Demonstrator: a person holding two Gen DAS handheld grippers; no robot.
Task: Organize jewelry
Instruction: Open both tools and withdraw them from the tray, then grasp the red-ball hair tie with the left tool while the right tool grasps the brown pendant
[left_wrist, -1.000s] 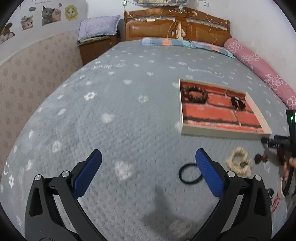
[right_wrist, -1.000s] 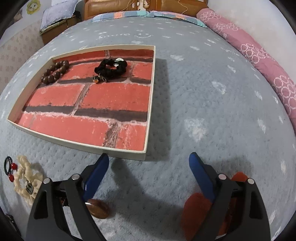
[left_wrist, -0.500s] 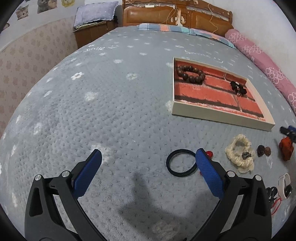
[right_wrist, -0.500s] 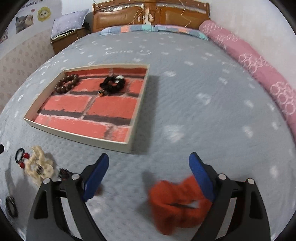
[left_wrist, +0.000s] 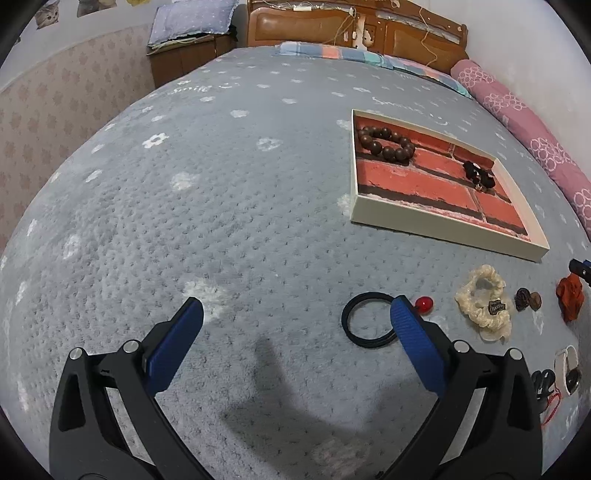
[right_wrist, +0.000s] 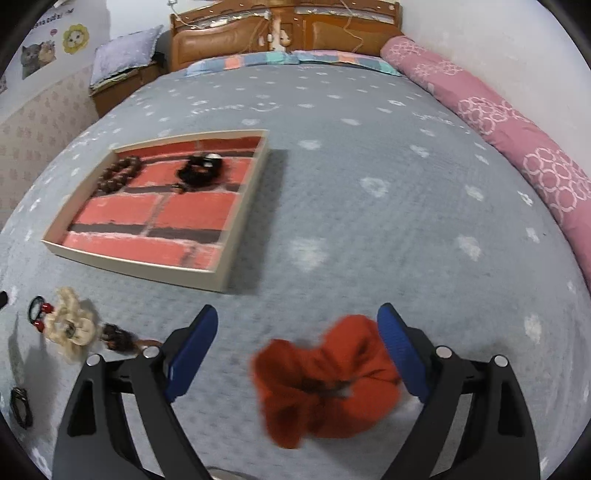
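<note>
The right tongs (right_wrist: 297, 341) are spread wide and hover over the orange scrunchie (right_wrist: 325, 384), which lies on the bed between the blades, nearer the right one, not pinched. The left tongs (left_wrist: 295, 325) are also spread and empty, beside the black ring (left_wrist: 365, 321). The step seems to be picking up the scrunchie; next, lower, close, and carry it to the tray (right_wrist: 218, 275) at far left.

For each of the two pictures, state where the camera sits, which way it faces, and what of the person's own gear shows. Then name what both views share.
Left wrist: on the left gripper, looking down along open jaws at the bedspread and black ring.
Right wrist: on the right gripper, open jaws over the orange scrunchie.
Shared: brick-print tray, cream scrunchie, headboard.
</note>
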